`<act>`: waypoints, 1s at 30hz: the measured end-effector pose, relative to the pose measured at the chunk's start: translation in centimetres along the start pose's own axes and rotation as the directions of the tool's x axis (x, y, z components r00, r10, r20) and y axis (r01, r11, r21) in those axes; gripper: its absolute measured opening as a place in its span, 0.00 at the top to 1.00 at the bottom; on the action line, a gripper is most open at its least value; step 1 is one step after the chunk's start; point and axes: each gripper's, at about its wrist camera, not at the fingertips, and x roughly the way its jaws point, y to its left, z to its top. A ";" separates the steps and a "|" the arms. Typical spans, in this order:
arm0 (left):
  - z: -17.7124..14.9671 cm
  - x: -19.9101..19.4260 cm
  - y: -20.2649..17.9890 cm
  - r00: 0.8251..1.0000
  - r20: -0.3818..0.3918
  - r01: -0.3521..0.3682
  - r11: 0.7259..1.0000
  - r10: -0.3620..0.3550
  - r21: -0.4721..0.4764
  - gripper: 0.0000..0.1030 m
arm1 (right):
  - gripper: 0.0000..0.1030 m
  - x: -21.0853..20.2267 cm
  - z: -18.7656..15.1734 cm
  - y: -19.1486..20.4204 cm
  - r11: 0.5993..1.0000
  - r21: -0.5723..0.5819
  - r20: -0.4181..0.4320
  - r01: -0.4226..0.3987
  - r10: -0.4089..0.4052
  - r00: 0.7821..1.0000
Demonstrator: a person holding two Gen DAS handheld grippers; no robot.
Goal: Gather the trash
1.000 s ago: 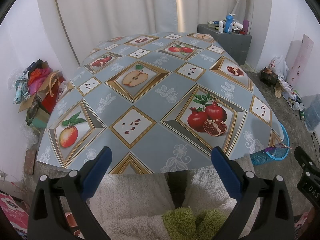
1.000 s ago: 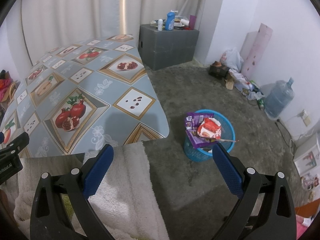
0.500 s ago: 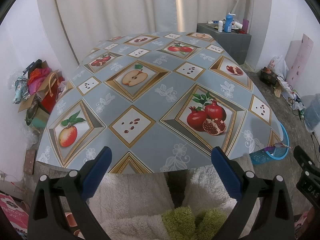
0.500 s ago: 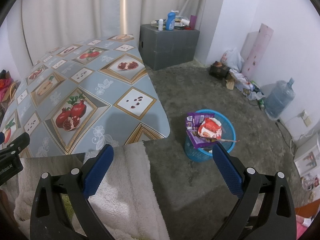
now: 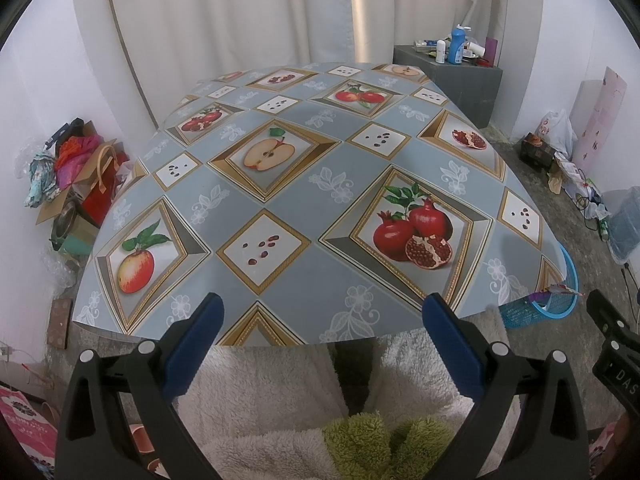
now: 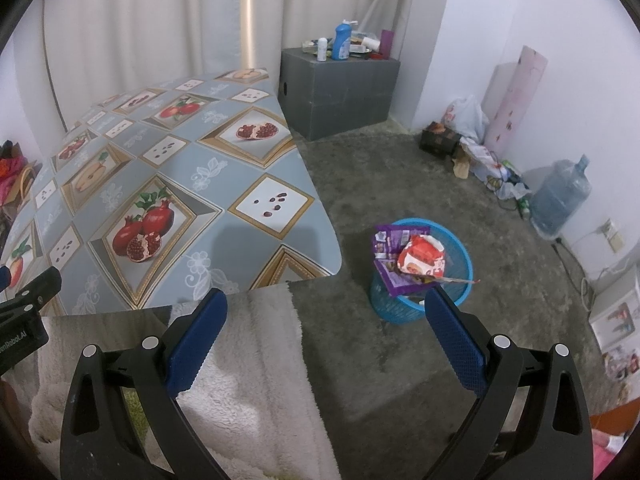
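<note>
A blue mesh waste basket (image 6: 460, 276) stands on the concrete floor right of the table; a purple wrapper (image 6: 386, 256) and a red-and-white wrapper (image 6: 422, 258) stick out of it. Its rim shows at the table's right corner in the left wrist view (image 5: 570, 276). My left gripper (image 5: 322, 312) is open and empty over the near edge of the fruit-print table (image 5: 304, 184). My right gripper (image 6: 326, 312) is open and empty, off the table's corner (image 6: 200, 200), left of and nearer than the basket.
A grey cabinet (image 6: 340, 92) with bottles stands at the back wall. Bags and clutter (image 6: 472, 148) and a water jug (image 6: 560, 200) line the right wall. A pile of bags and boxes (image 5: 76, 172) sits left of the table. White fleece (image 5: 260, 396) lies below both grippers.
</note>
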 end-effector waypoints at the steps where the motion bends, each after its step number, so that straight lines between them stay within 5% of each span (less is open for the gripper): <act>1: 0.0 0.0 0.0 1.000 0.000 0.000 1.000 0.000 0.000 0.05 | 0.08 0.0 0.0 0.0 1.000 0.001 0.000 -0.001 0.001 1.000; 30: 0.1 -0.1 0.0 1.000 0.000 0.002 1.000 -0.002 0.001 0.05 | 0.08 -0.1 0.1 0.8 1.000 0.003 0.003 0.001 -0.001 1.000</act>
